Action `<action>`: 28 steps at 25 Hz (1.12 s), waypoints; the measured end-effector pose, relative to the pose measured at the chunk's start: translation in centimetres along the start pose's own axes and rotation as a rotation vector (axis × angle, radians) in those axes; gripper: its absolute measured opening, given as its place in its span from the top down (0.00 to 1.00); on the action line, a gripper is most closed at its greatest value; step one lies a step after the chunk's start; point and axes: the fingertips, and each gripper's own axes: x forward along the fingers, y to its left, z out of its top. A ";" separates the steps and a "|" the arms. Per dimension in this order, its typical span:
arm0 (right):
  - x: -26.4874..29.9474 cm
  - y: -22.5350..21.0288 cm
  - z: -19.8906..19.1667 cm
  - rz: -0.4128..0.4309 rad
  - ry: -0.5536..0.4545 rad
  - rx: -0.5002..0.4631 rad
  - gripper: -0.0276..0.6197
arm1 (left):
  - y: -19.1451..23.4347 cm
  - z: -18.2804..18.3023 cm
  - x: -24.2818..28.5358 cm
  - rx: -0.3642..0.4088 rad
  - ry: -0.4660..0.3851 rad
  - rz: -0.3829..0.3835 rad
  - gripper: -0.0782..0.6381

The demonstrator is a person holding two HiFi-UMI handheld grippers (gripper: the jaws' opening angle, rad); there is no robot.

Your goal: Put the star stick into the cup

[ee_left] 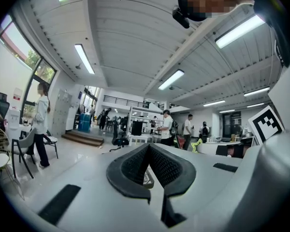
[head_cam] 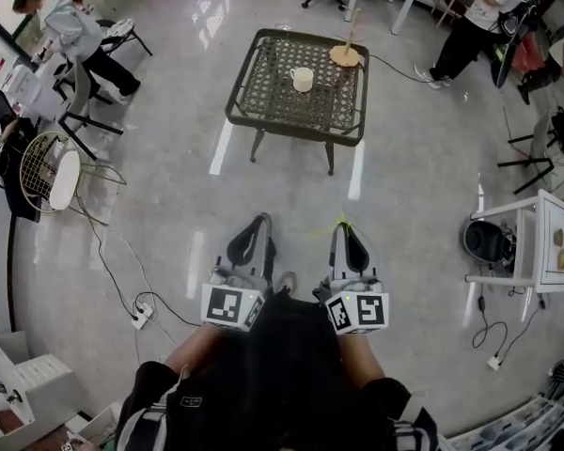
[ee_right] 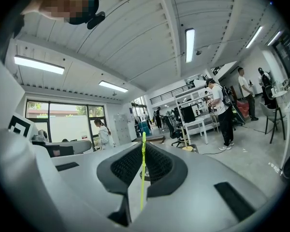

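Head view, looking steeply down: the left tool [head_cam: 261, 222] and right tool [head_cam: 344, 225] are held side by side at 6 o'clock of the frame, both pointing toward 12 o'clock over a pale glossy floor [head_cam: 169, 205]. Each carries a marker cube [head_cam: 230, 306] printed with black-and-white square patterns. Well apart from them, at 12 o'clock, stands a dark table [head_cam: 263, 111] with a lattice top. The white cup [head_cam: 303, 79] stands upright on it, a little toward 1 o'clock of the top's middle. A round wooden stand [head_cam: 344, 55] with a thin upright post sits at the table's 1 o'clock corner, near the cup but not touching it. In the right gripper view the jaws are closed onto the star stick [ee_right: 143, 178]. It is a thin yellow-green rod that runs between the ribbed pads and rises past their tips toward 12 o'clock. In the left gripper view the jaws are together at their tips with nothing between them, and a yellow-green star outline [ee_left: 197, 145] shows at 3 o'clock of those tips. A white power strip [head_cam: 141, 316] lies on the floor at 9 o'clock of the left tool. One person [head_cam: 70, 26] stands at 10 o'clock and another [head_cam: 479, 17] at 2 o'clock.
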 end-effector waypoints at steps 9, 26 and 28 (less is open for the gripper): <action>7.4 -2.2 0.4 -0.001 0.018 -0.020 0.93 | 3.7 -0.6 7.0 -0.018 0.006 0.005 0.87; 30.5 -5.8 4.6 -0.077 0.015 -0.060 0.93 | 16.0 2.3 27.4 -0.047 0.022 -0.103 0.87; 32.5 -6.2 4.7 -0.090 0.013 -0.060 0.93 | 17.1 2.3 29.1 -0.050 0.026 -0.113 0.87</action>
